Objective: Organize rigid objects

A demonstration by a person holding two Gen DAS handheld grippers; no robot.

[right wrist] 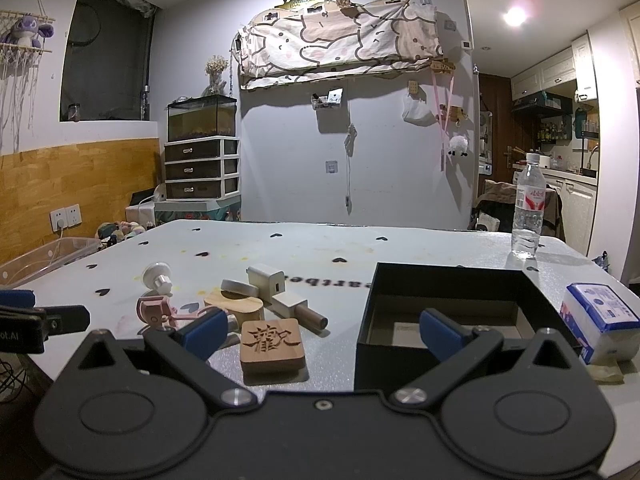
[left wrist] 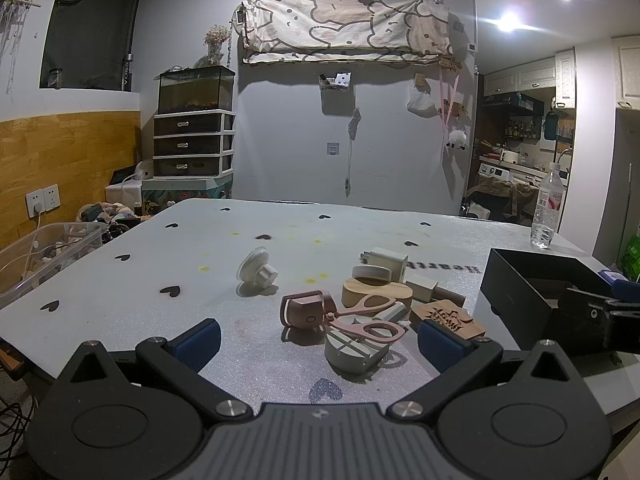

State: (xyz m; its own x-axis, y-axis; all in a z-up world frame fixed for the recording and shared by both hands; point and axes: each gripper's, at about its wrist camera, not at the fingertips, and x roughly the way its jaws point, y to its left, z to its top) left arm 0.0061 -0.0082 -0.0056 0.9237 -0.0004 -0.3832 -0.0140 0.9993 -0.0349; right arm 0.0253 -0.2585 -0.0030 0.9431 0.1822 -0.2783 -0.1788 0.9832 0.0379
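Black box [right wrist: 448, 280] sits empty right of clutter | left gripper [left wrist: 318, 344] and right gripper [right wrist: 324, 334] spread wide, holding nothing | scissors [left wrist: 368, 320] near left gripper, likely first.

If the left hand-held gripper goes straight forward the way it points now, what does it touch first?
Most likely the pink scissors, which lie on a grey round piece right between the open fingers of the left hand-held gripper. Depth is unclear, so the grey piece beneath might be met first if the gripper travels low.

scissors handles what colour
Pink, seen best in the left wrist view: the scissors lie atop the pile.
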